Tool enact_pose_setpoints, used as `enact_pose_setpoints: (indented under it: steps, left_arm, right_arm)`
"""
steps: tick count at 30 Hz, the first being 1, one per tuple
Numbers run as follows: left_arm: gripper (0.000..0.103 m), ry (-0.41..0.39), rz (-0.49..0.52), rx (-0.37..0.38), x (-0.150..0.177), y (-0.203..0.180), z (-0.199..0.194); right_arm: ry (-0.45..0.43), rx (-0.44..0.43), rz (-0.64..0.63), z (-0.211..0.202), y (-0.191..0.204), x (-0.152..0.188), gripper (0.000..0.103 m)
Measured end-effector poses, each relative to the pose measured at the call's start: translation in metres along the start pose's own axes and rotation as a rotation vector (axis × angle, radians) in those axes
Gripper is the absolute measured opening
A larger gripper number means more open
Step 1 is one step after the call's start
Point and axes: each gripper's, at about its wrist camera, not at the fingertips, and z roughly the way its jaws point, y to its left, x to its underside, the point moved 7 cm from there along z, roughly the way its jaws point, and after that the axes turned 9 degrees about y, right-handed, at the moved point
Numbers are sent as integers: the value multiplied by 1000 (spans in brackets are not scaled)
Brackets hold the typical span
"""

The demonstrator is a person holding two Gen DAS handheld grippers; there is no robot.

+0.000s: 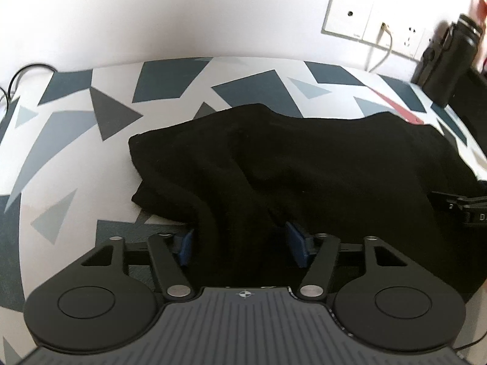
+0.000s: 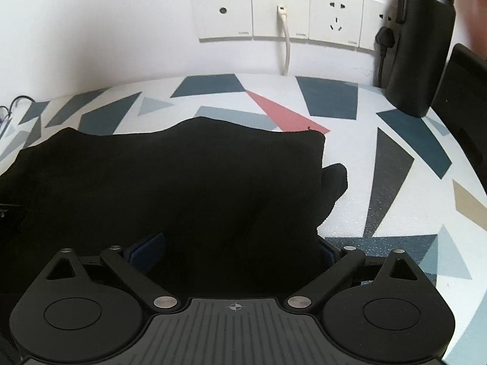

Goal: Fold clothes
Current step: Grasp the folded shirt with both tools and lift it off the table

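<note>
Garment [image 1: 319, 176] black, bunched on desk [image 1: 76, 140], part-folded at best. We see left gripper [image 1: 242, 246] and right gripper [image 2: 237, 252] jaws spread wide astride near hem, nothing pinched; folds remain.

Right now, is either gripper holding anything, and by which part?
Neither holds anything. The black garment lies between the spread blue pads of the left gripper and the right gripper, at its near edge, unclamped.

Ahead of me lies a tabletop [image 2: 350, 164] patterned with blue, grey and pink shards. On the wall behind it I see a row of sockets [image 2: 283, 12] with a white cable [image 2: 286, 51] plugged in. A black bottle [image 2: 421, 45] stands at the right.
</note>
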Motion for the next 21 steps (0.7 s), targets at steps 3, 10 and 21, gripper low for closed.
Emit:
enact_pose_setpoints:
  steps: [3, 10, 21]
  left_arm:
    - [40, 10, -40, 10, 0, 1, -2]
    - [26, 29, -78, 14, 12, 5, -30]
    - [26, -126, -116, -57, 27, 58, -133]
  right_arm:
    - [-30, -29, -3, -5, 5, -2, 51]
    - [0, -298, 60, -26, 48, -7, 27]
    - [-166, -412, -14, -109, 122, -39, 27]
